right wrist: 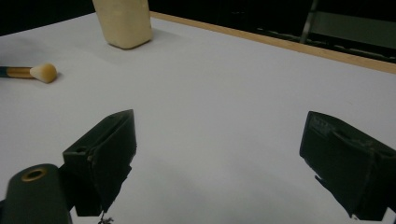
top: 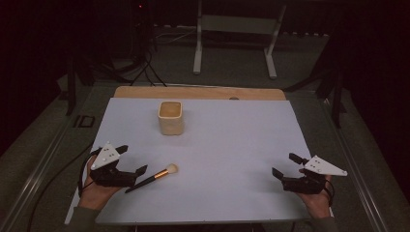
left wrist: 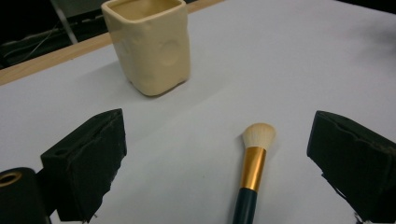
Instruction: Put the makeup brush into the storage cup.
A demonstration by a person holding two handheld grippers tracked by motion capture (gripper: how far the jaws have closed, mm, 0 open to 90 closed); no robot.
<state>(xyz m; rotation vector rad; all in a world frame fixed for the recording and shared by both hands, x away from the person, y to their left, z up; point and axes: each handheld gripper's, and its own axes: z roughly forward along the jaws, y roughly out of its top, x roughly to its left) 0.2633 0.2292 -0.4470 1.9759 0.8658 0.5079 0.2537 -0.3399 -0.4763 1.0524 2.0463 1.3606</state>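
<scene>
A makeup brush (top: 153, 177) with a dark handle, gold ferrule and cream bristles lies flat on the white table sheet (top: 227, 145), bristles pointing right and away. My left gripper (top: 132, 160) is open just left of it; in the left gripper view the brush (left wrist: 252, 170) lies between the spread jaws, nearer the right one, untouched. A cream square cup (top: 170, 117) stands upright farther back, seen too as the cup (left wrist: 148, 44) ahead of the left jaws. My right gripper (top: 285, 165) rests open at the right, jaws empty; the brush (right wrist: 32, 72) and cup (right wrist: 123, 22) lie far off.
A wooden table edge (top: 198, 93) runs along the back of the sheet. Beyond it stand a white metal frame (top: 232, 38) and dark cables (top: 145, 67) on the floor. A cable trails from the left gripper off the table's left side.
</scene>
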